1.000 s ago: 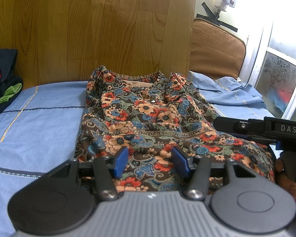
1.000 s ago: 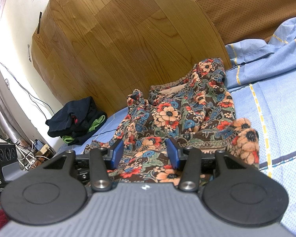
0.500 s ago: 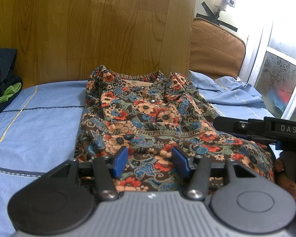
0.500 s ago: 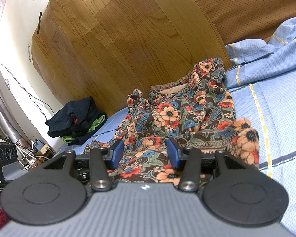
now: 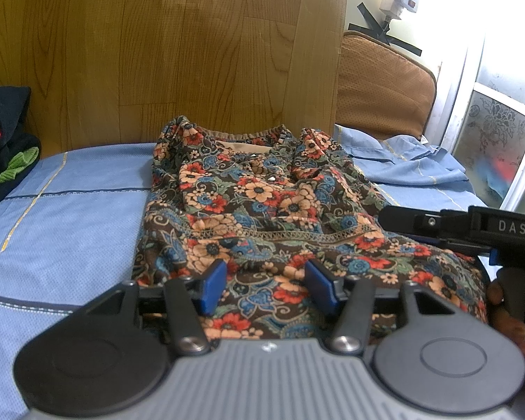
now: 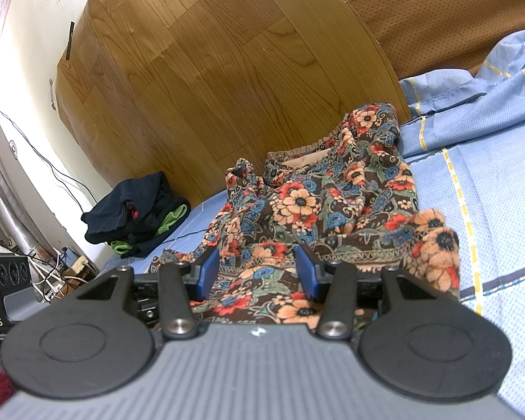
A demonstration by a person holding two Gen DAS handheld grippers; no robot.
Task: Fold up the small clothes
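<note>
A floral garment in brown, orange, red and blue lies spread on the blue bed sheet, its gathered neckline toward the wooden headboard. My left gripper is open, its blue pads low over the garment's near hem. The garment also shows in the right wrist view. My right gripper is open over the near hem on the other side. The right gripper's body shows at the right edge of the left wrist view.
A wooden headboard stands behind the bed. A pile of dark clothes with green lies at the far left corner. A brown cushion and rumpled blue cloth lie at the right. Cables and boxes sit beside the bed.
</note>
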